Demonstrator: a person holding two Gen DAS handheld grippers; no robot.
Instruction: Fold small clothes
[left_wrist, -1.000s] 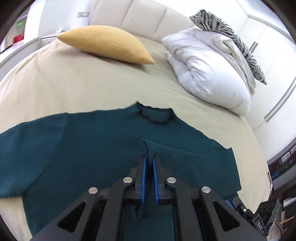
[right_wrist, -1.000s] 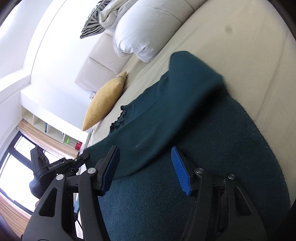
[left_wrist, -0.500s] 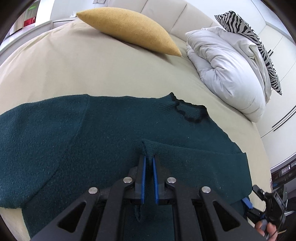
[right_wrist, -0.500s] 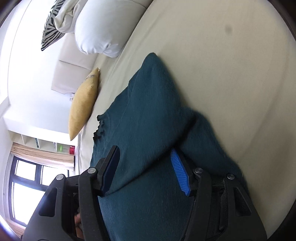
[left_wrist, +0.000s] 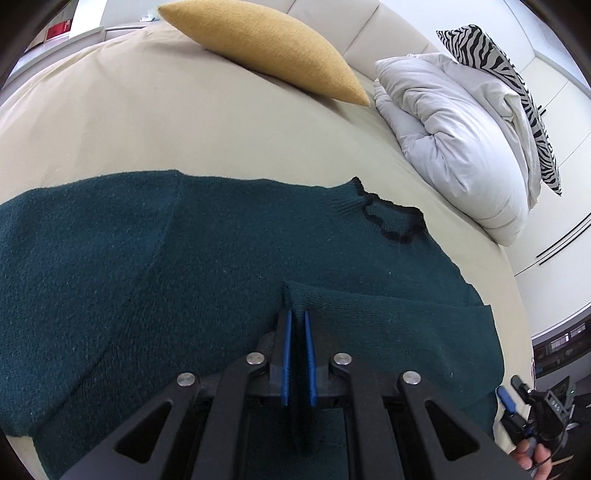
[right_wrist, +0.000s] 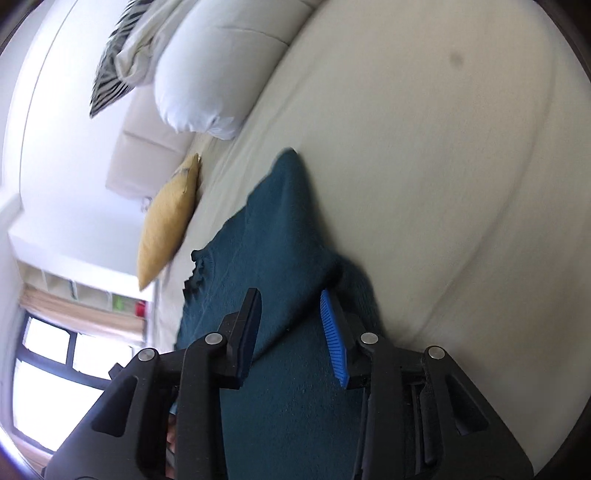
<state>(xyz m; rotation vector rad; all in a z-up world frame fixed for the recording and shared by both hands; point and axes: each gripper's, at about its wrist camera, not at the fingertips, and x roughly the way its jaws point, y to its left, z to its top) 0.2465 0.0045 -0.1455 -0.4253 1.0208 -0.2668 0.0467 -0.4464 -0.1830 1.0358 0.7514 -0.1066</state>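
Observation:
A dark teal knit sweater (left_wrist: 221, 258) lies spread on the beige bed (left_wrist: 184, 129), its black-trimmed neckline (left_wrist: 391, 218) toward the pillows. My left gripper (left_wrist: 297, 314) is shut on a folded-over sleeve end, holding it over the sweater's body. In the right wrist view the sweater (right_wrist: 280, 229) runs lengthwise under my right gripper (right_wrist: 290, 301). Its jaws are closing, with the sweater's folded side edge between them; the pads (right_wrist: 332, 332) stand apart from the cloth. The right gripper (left_wrist: 517, 406) and a hand show at the left wrist view's lower right.
A yellow pillow (left_wrist: 266, 48), a bundled white duvet (left_wrist: 454, 136) and a zebra-striped pillow (left_wrist: 509, 74) lie at the head of the bed. Bare sheet (right_wrist: 443, 184) spreads to the right of the sweater. A window (right_wrist: 55, 350) and shelves stand beyond.
My left gripper has sunk toward the sweater, still holding the sleeve end. My right gripper has shifted along the sweater's side edge and its jaws have narrowed.

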